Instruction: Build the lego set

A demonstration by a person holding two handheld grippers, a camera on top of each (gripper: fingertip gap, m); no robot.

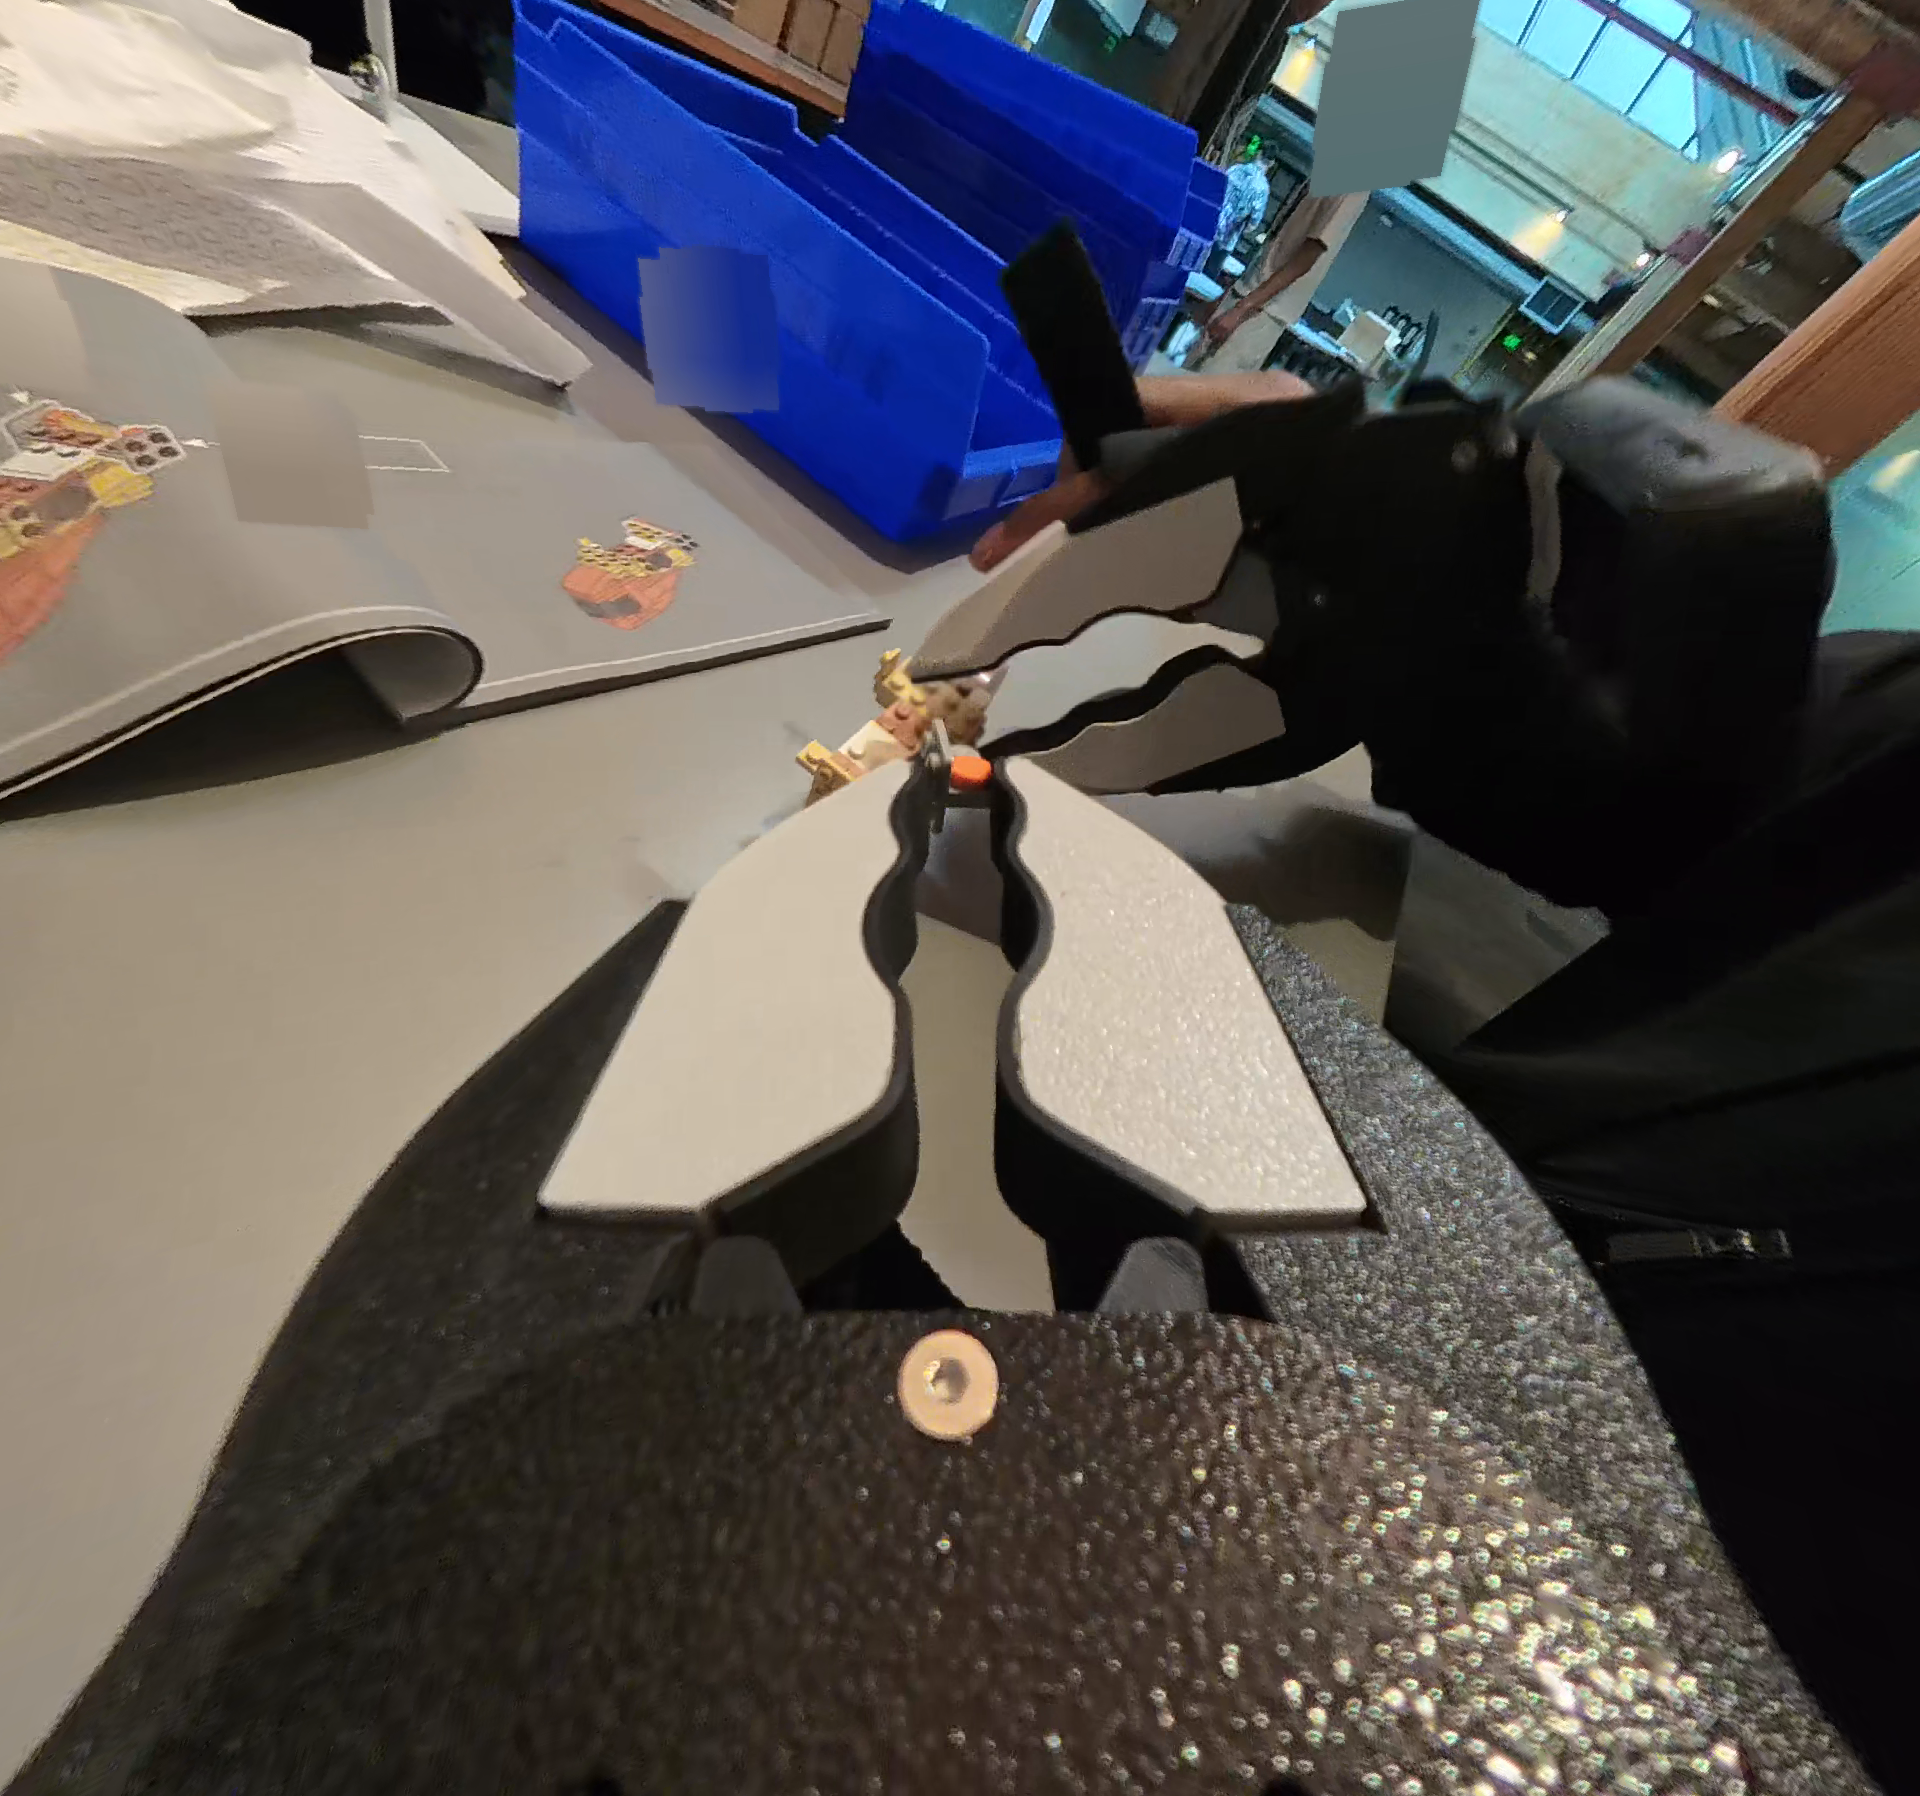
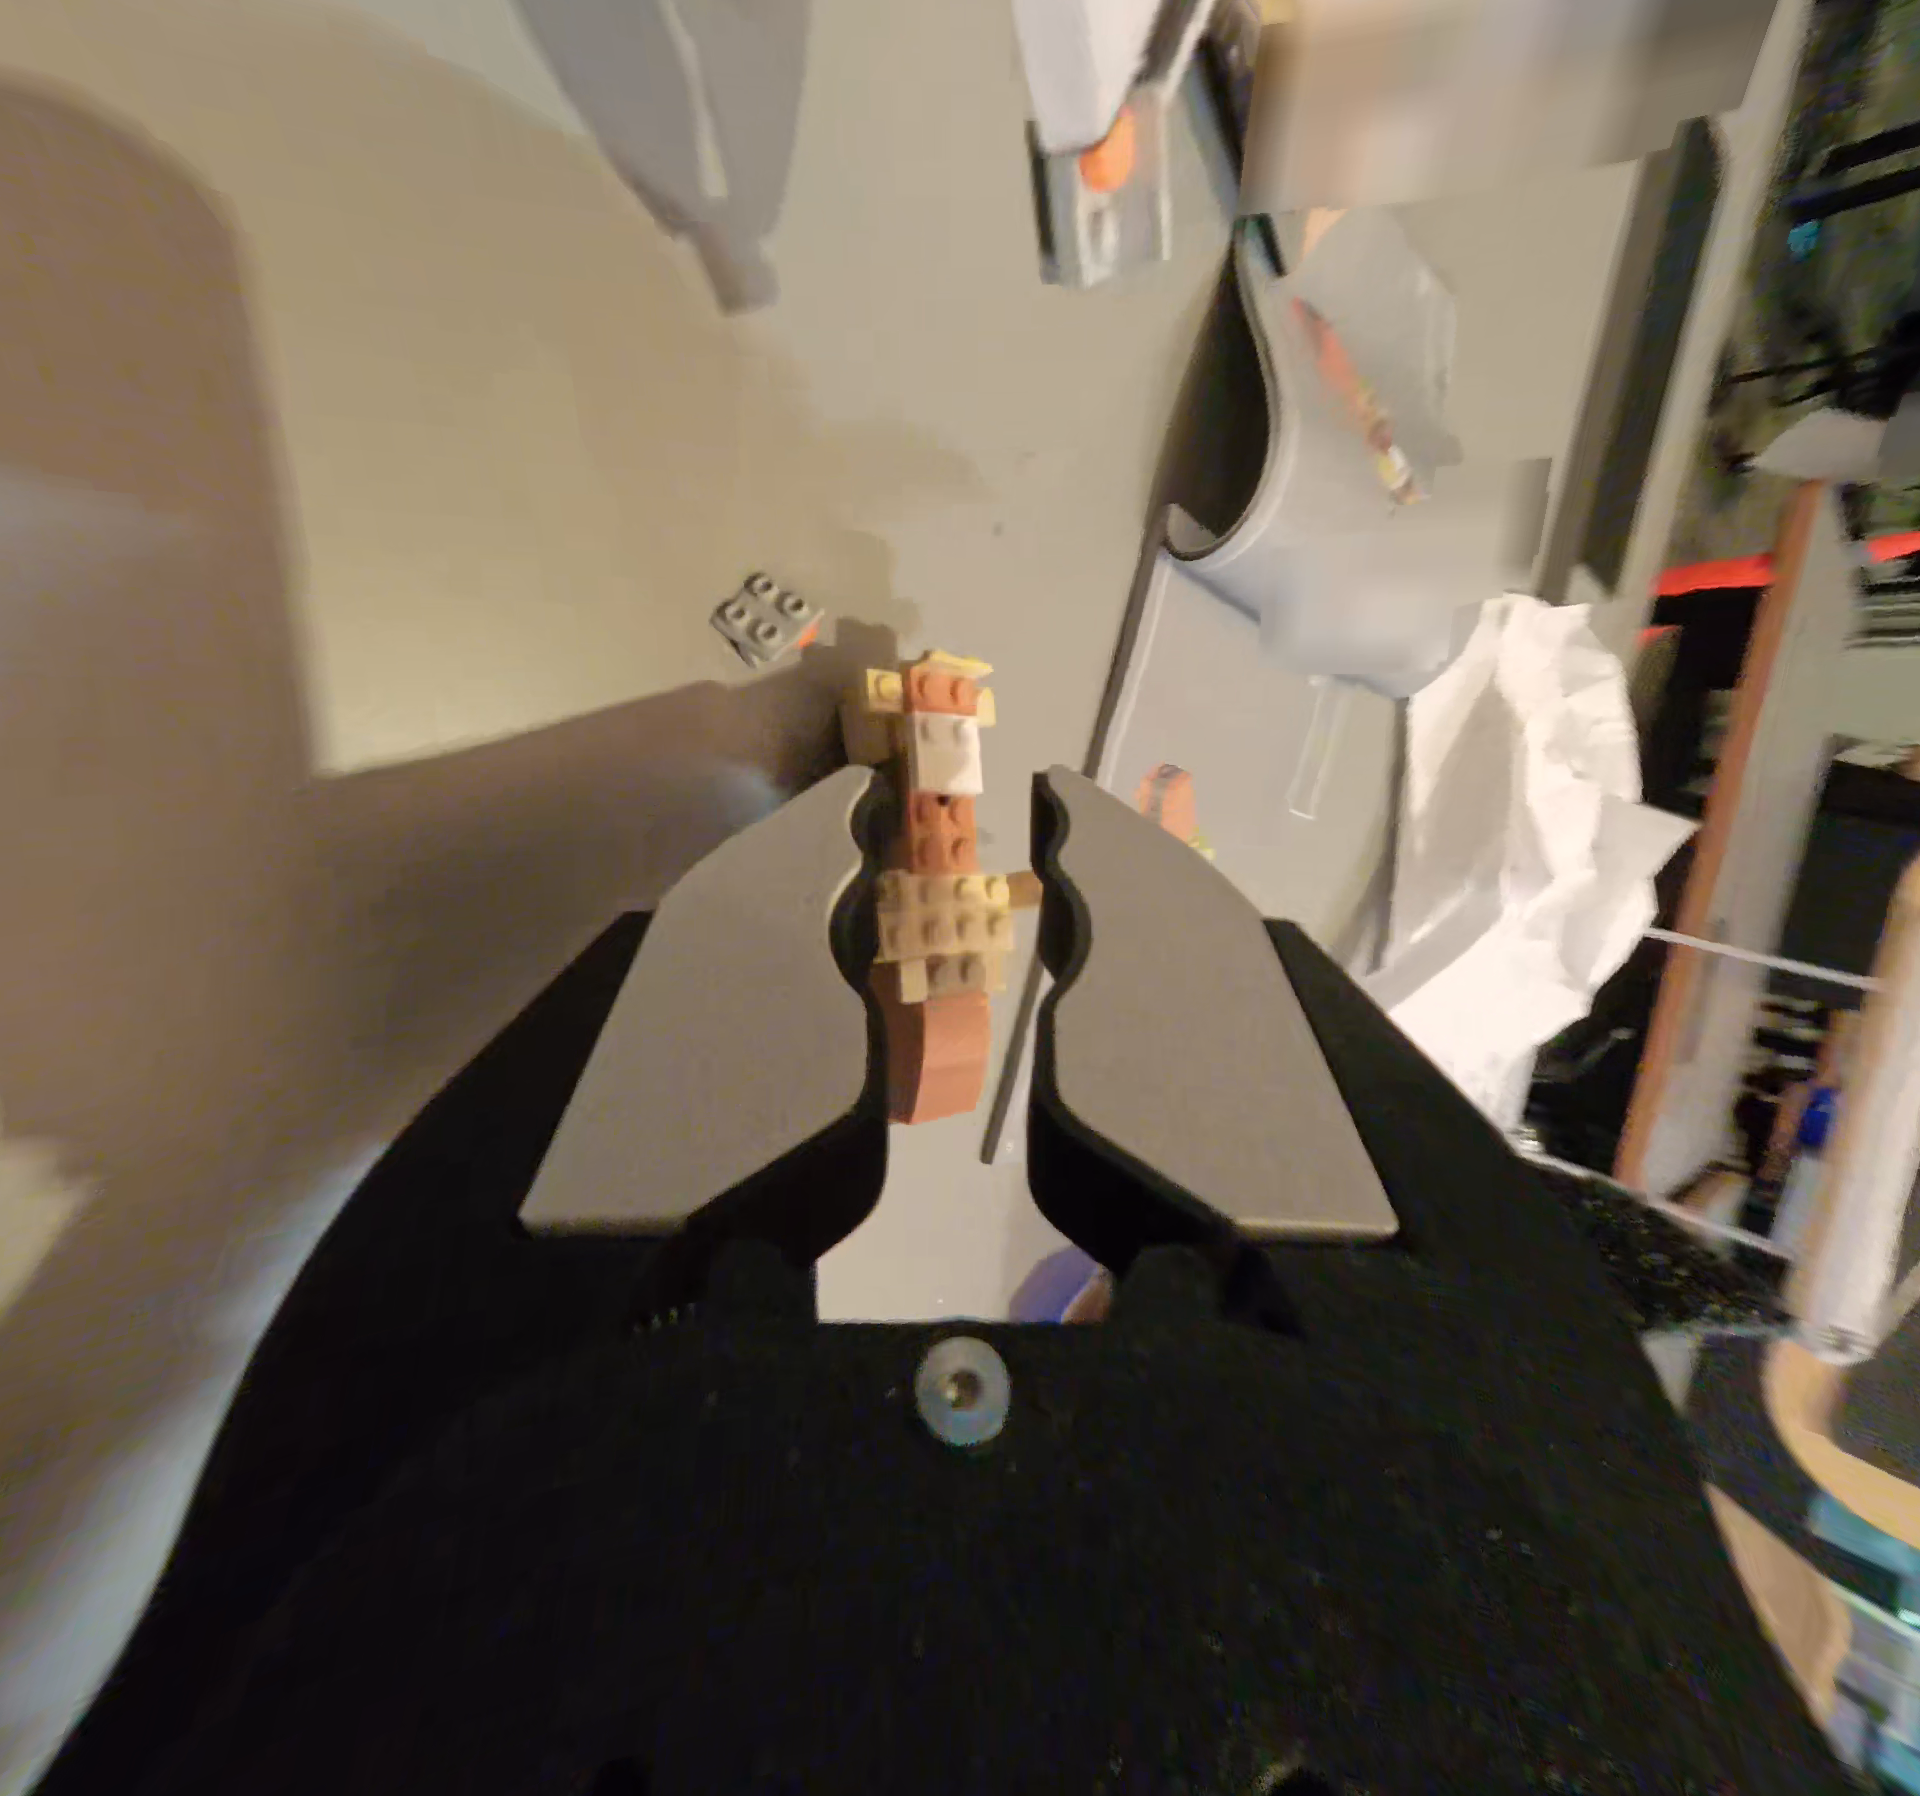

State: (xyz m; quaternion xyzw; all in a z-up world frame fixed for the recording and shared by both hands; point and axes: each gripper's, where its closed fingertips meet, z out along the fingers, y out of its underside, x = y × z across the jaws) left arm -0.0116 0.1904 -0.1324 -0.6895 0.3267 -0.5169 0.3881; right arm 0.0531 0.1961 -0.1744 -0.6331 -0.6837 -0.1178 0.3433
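A small orange piece (image 1: 968, 774) is pinched by the left gripper (image 1: 951, 790) — the right gripper (image 2: 951, 816) stands wide around the brown-and-tan brick model (image 2: 940, 873).

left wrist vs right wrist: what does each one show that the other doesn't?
Left wrist only: the blue bins behind the open instruction booklet, and a person standing in the background.

Right wrist only: a loose grey brick on the table, and crumpled white paper.

Both: the brown and tan lego model, the left tongs holding a small orange piece, and the right tongs.
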